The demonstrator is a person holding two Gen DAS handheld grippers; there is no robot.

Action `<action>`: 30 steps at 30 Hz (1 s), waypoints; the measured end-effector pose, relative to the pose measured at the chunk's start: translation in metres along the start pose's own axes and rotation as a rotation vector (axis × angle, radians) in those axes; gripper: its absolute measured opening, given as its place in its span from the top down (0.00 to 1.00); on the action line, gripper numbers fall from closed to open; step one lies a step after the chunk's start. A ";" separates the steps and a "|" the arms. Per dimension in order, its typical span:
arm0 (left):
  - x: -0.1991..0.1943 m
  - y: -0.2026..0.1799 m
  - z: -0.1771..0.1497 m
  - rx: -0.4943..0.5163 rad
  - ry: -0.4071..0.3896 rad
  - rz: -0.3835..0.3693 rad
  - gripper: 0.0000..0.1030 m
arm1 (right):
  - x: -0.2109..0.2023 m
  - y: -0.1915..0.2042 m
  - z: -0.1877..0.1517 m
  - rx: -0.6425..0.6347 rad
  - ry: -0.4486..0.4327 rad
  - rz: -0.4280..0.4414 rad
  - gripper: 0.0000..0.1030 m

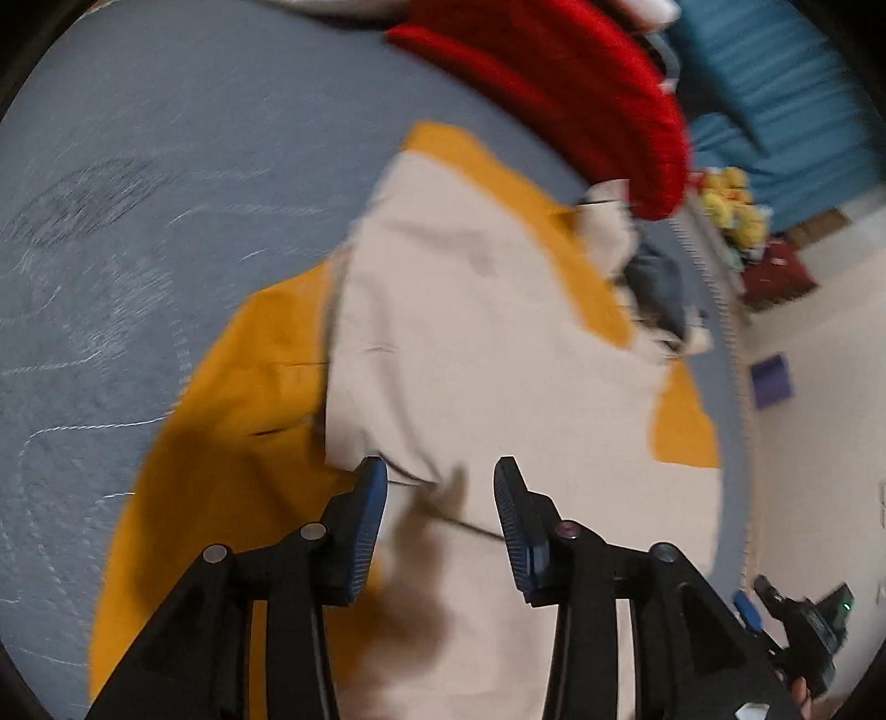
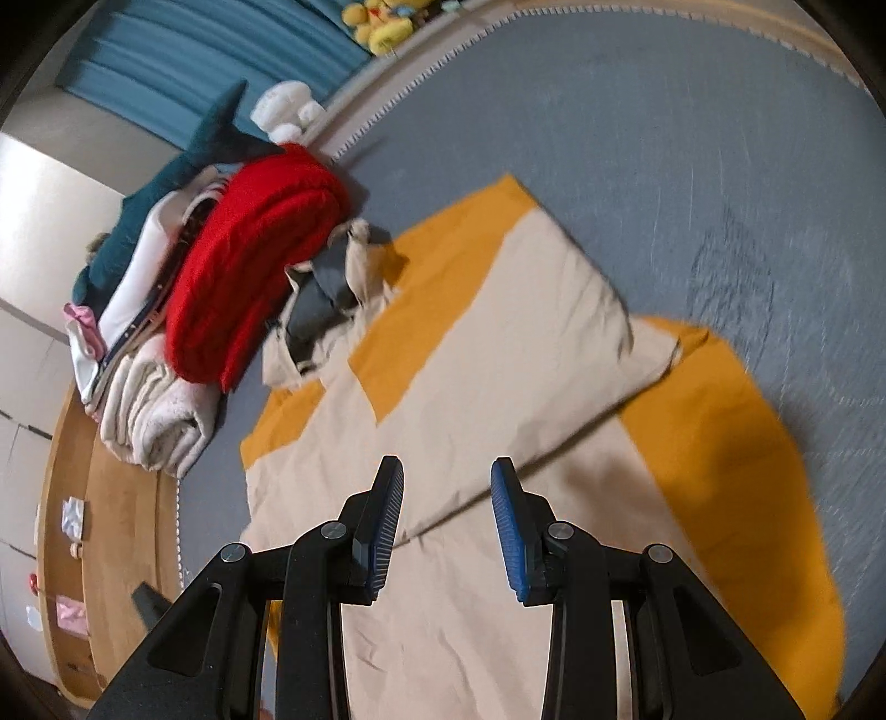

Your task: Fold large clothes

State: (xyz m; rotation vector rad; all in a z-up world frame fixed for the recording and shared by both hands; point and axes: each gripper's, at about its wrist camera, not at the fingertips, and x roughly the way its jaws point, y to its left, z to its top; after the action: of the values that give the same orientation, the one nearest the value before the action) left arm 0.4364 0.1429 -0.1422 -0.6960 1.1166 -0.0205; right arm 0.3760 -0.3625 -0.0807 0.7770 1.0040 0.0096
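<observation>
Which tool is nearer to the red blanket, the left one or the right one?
Probably the right. The right tool hangs over the beige cloth with the red blanket up to its left. The left tool sees the blanket farther off, but fisheye blur leaves it uncertain.

A grey-blue bed cover (image 2: 637, 144) with a pale stitched border fills most of both views and serves as the landmark. Beyond its far edge stands a teal padded headboard (image 2: 183, 50), with yellow plush toys (image 2: 382, 25) near it. A stack of folded textiles lies on the cover near the headboard, a red blanket (image 2: 249, 277) uppermost beside cream towels (image 2: 155, 421). Past the cover's side edge runs a wooden floor (image 2: 116, 531), and a pale wall (image 1: 819, 387) rises beyond it.
</observation>
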 end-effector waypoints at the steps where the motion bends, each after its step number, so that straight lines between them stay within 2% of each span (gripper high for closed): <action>1: 0.000 0.005 0.001 -0.020 -0.003 -0.004 0.64 | 0.002 0.000 0.000 0.000 0.005 -0.004 0.67; 4: -0.001 0.012 0.002 -0.062 0.009 -0.036 0.64 | 0.011 0.002 -0.001 -0.007 0.020 -0.020 0.67; 10: -0.004 0.031 0.006 -0.095 0.005 0.021 0.63 | 0.022 0.010 -0.004 -0.023 0.031 -0.038 0.67; 14: 0.001 0.032 0.012 -0.082 -0.002 -0.010 0.64 | 0.033 0.008 -0.002 -0.019 0.042 -0.063 0.67; 15: 0.001 0.029 0.012 -0.062 -0.006 -0.012 0.67 | 0.036 0.005 0.000 -0.014 0.042 -0.073 0.67; 16: 0.000 0.025 0.013 -0.032 -0.015 -0.013 0.84 | 0.038 0.004 0.002 -0.009 0.042 -0.079 0.67; 17: 0.000 0.022 0.015 -0.008 -0.024 -0.005 0.94 | 0.040 0.001 0.005 -0.001 0.041 -0.085 0.67; 22: -0.021 -0.002 0.023 0.156 -0.175 0.015 0.96 | 0.053 -0.016 0.015 0.035 0.037 -0.111 0.67; 25: -0.017 -0.006 0.029 0.190 -0.198 0.093 0.95 | 0.063 -0.029 0.018 0.053 0.033 -0.147 0.67; 26: -0.010 -0.004 0.031 0.175 -0.177 0.124 0.88 | 0.067 -0.033 0.019 0.061 0.039 -0.160 0.67; 28: 0.002 0.003 0.031 0.142 -0.105 0.176 0.86 | 0.076 -0.046 0.018 0.089 0.069 -0.210 0.67; 29: 0.006 0.005 0.030 0.138 -0.080 0.220 0.81 | 0.078 -0.054 0.018 0.117 0.086 -0.247 0.67; 30: 0.001 0.004 0.028 0.145 -0.110 0.251 0.80 | 0.073 -0.059 0.017 0.151 0.078 -0.267 0.67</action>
State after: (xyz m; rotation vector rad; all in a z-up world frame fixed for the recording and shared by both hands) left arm 0.4586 0.1601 -0.1381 -0.4202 1.0785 0.1475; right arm 0.4107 -0.3907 -0.1657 0.7788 1.1861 -0.2710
